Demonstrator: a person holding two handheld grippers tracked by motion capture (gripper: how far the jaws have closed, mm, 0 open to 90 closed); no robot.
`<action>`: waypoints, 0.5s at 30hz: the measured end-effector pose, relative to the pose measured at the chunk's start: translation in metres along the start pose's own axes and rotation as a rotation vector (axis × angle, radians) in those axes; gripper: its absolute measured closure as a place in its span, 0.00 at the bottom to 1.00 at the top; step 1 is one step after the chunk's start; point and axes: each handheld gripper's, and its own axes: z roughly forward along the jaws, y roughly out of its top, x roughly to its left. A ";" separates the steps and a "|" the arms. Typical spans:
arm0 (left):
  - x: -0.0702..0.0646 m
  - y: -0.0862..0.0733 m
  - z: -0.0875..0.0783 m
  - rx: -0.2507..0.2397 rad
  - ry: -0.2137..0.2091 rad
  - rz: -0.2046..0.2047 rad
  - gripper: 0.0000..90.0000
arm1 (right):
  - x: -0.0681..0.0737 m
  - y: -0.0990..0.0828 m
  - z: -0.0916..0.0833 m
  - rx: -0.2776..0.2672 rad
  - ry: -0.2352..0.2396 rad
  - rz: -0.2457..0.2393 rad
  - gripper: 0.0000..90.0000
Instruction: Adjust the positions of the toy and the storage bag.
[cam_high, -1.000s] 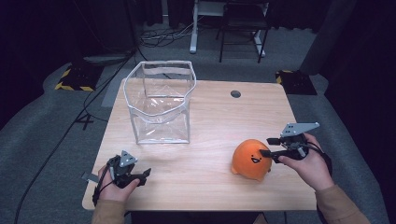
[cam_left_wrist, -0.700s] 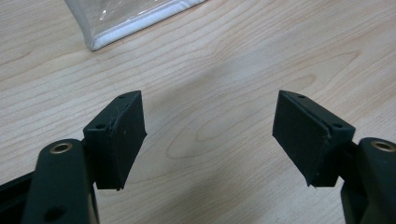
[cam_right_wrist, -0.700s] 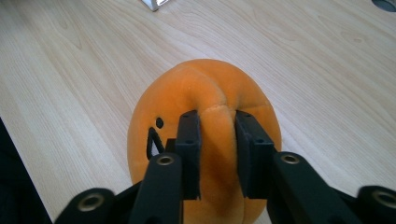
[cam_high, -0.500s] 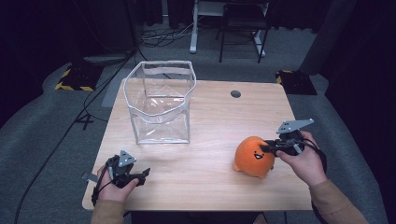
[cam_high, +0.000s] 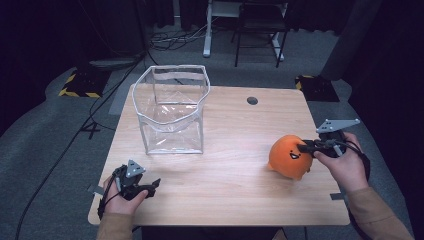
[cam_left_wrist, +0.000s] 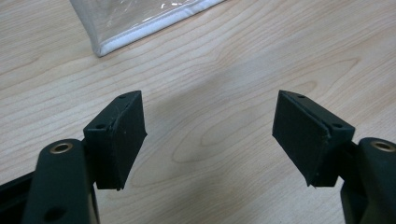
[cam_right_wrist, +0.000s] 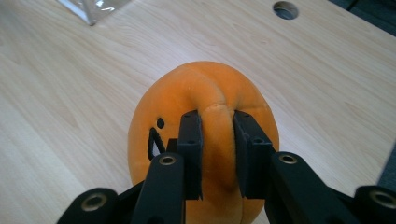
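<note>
An orange plush toy (cam_high: 289, 156) with a black face drawn on it is at the right of the wooden table (cam_high: 235, 125). My right gripper (cam_high: 306, 147) is shut on a fold of the plush toy (cam_right_wrist: 205, 121); its jaws have just been closing, and its pads (cam_right_wrist: 192, 149) pinch the fabric from both sides. A clear plastic bag (cam_high: 172, 112) with white edging stands open at the back left. My left gripper (cam_high: 150, 186) rests low at the front left corner, and its jaws (cam_left_wrist: 210, 135) stand wide open over bare wood.
The clear bag's corner (cam_left_wrist: 116, 37) lies ahead of my left gripper. A round cable hole (cam_high: 252, 100) is in the table's far side. Beyond the table are a chair (cam_high: 260, 25), cables and a dark carpeted floor.
My right gripper closed on the plush toy and has lifted and shifted it slightly. The left gripper has stayed in place.
</note>
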 end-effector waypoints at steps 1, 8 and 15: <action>0.000 0.000 0.000 0.000 -0.001 -0.001 0.29 | -0.003 -0.001 -0.001 0.000 -0.011 0.003 0.83; 0.000 0.003 0.002 -0.002 -0.003 0.001 0.29 | -0.025 -0.013 -0.008 0.003 -0.077 0.052 0.82; 0.000 0.002 0.001 -0.001 0.000 0.005 0.29 | -0.040 -0.030 -0.001 0.038 -0.120 0.089 0.81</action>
